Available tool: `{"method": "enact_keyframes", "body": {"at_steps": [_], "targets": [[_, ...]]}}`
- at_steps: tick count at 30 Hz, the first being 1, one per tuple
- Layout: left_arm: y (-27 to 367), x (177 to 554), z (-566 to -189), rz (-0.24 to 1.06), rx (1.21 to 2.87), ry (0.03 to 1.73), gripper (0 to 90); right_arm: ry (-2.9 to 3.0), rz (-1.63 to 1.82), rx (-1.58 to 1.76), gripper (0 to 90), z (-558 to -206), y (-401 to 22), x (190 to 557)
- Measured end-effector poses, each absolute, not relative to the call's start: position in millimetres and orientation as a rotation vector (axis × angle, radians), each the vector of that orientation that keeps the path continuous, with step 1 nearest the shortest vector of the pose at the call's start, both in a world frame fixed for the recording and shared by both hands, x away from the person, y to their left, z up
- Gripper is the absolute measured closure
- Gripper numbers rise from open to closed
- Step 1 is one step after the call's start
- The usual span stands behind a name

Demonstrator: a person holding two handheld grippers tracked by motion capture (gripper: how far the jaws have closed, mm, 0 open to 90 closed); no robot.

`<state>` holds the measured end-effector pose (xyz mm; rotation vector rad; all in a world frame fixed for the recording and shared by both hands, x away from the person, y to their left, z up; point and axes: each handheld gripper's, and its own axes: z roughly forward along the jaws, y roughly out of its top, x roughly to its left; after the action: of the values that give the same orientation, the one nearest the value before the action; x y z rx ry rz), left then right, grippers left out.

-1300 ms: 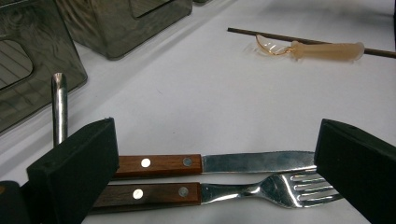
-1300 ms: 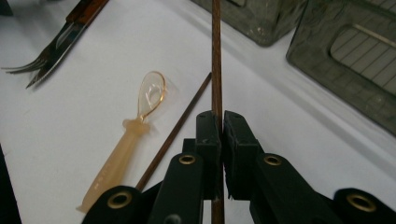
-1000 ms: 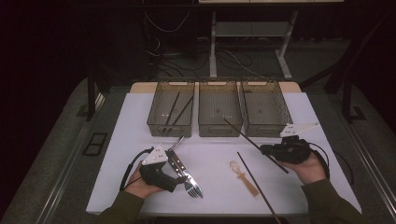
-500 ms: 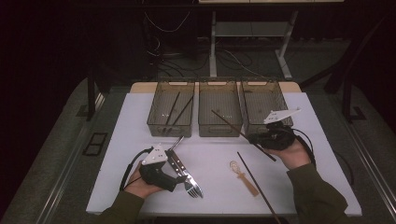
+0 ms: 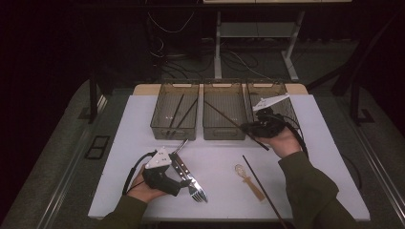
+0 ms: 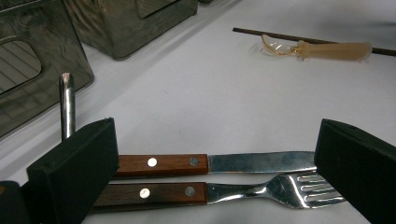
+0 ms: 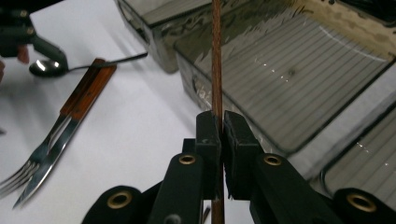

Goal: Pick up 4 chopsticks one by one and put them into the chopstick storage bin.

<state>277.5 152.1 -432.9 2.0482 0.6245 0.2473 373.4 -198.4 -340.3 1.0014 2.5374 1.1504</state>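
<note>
Behind right gripper (image 7: pixel 217 140) fingers | chopstick (image 7: pixel 216 56) lower end hidden

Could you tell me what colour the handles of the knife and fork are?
Reddish-brown wood with silver rivets, on both the knife and fork; clearest in the left gripper view.

Wide-apart black jaws frame a knife (image 6: pixel 210 163) and fork (image 6: pixel 224 192) at bottom — plastic spoon (image 6: pixel 317 48) lies upper right.
</note>
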Motion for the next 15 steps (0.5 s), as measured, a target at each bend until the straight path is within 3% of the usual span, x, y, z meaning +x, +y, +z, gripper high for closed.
{"method": "enact_keyframes", "body": {"at_steps": [15], "targets": [[151.5, 276.7, -432.8, 0.245, 2.042, 0.62, 0.0, 2.522, 1.126, 1.045, 85.4, -322.4, -148.7, 417.5]]}}
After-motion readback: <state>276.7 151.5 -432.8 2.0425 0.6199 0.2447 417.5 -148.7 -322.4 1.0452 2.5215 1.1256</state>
